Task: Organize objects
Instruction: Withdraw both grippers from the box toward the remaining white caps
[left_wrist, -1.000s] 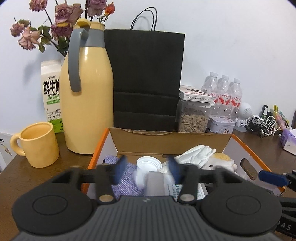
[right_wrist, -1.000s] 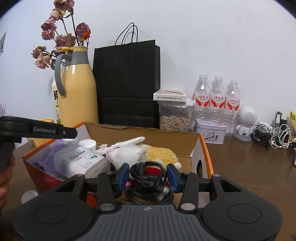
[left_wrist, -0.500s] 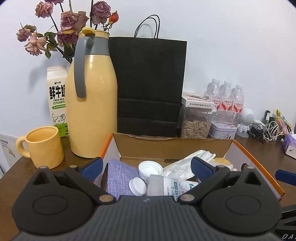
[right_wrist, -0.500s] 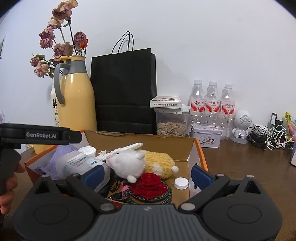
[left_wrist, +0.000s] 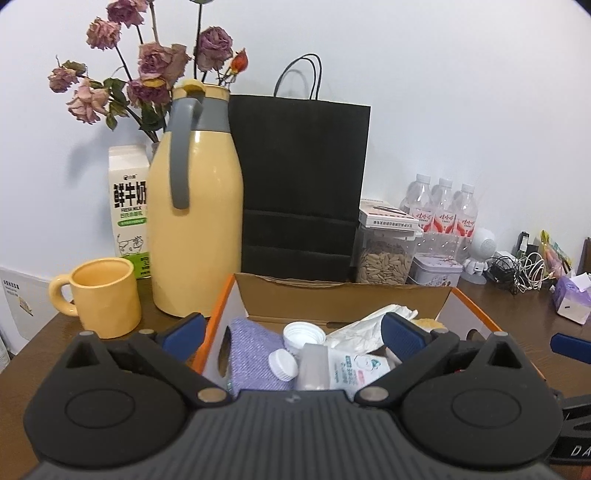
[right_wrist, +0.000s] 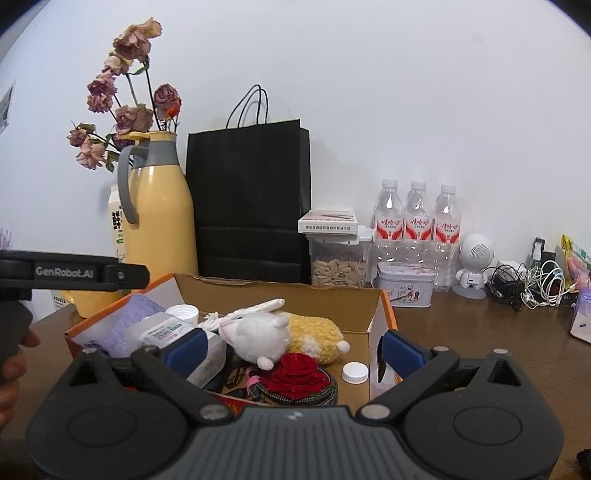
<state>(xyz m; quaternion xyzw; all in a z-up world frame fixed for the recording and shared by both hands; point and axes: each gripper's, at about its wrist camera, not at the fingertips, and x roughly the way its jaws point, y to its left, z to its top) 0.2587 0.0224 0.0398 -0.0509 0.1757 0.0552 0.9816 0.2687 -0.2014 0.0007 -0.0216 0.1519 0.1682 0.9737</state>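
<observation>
An open cardboard box (left_wrist: 347, 295) with orange edges stands in front of me. My left gripper (left_wrist: 291, 332) hangs open over its near left part, with nothing between the blue pads. Below it lie a purple cloth (left_wrist: 255, 354), a white-capped bottle (left_wrist: 343, 369) and a loose white cap (left_wrist: 304, 332). My right gripper (right_wrist: 293, 347) is open wide over the box's (right_wrist: 280, 295) near right part. Under it rest a red rose (right_wrist: 299, 376) on a black coiled cable, a white and yellow plush toy (right_wrist: 266, 336) and a white cap (right_wrist: 354, 371).
Behind the box stand a yellow thermos (left_wrist: 195, 229), yellow mug (left_wrist: 105, 295), milk carton (left_wrist: 127, 206), black paper bag (left_wrist: 303, 184), seed jar (left_wrist: 384, 258), a tin and three water bottles (right_wrist: 417, 225). Cables (right_wrist: 524, 284) lie far right. A hand (right_wrist: 11, 369) holds the left gripper.
Both grippers opened: the left let go of the white-capped bottle, the right let go of the black coiled cable. Both things now lie in the box, and both grippers drew back and rose slightly.
</observation>
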